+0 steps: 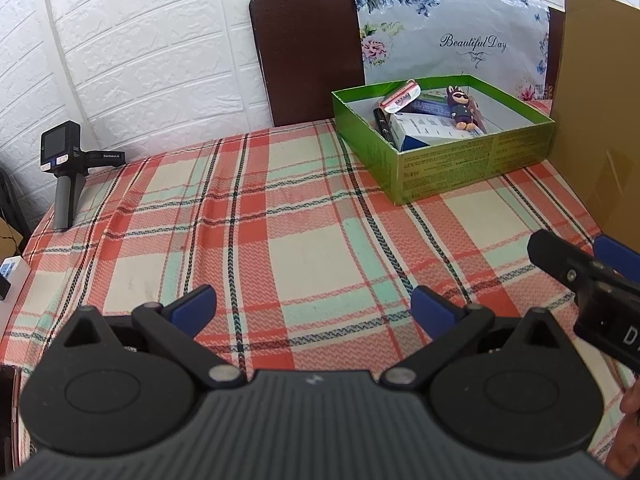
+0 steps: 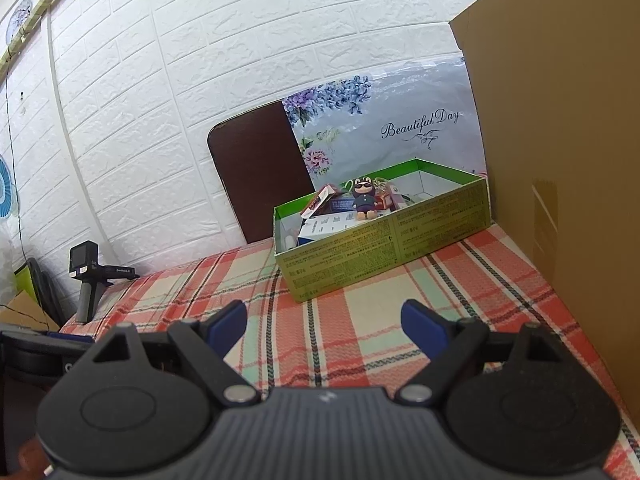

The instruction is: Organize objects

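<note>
You are holding your left gripper tilted down over the cloth, jaws standing wide and empty. Your right gripper is pointing less steeply, jaws also wide, gripping nothing. The box is sitting beyond both jaws.

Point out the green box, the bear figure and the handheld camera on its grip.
green box (image 1: 472,160): left wrist view, front outer wall.
bear figure (image 2: 363,200): right wrist view, its body.
handheld camera (image 1: 60,146): left wrist view, its screen.
</note>
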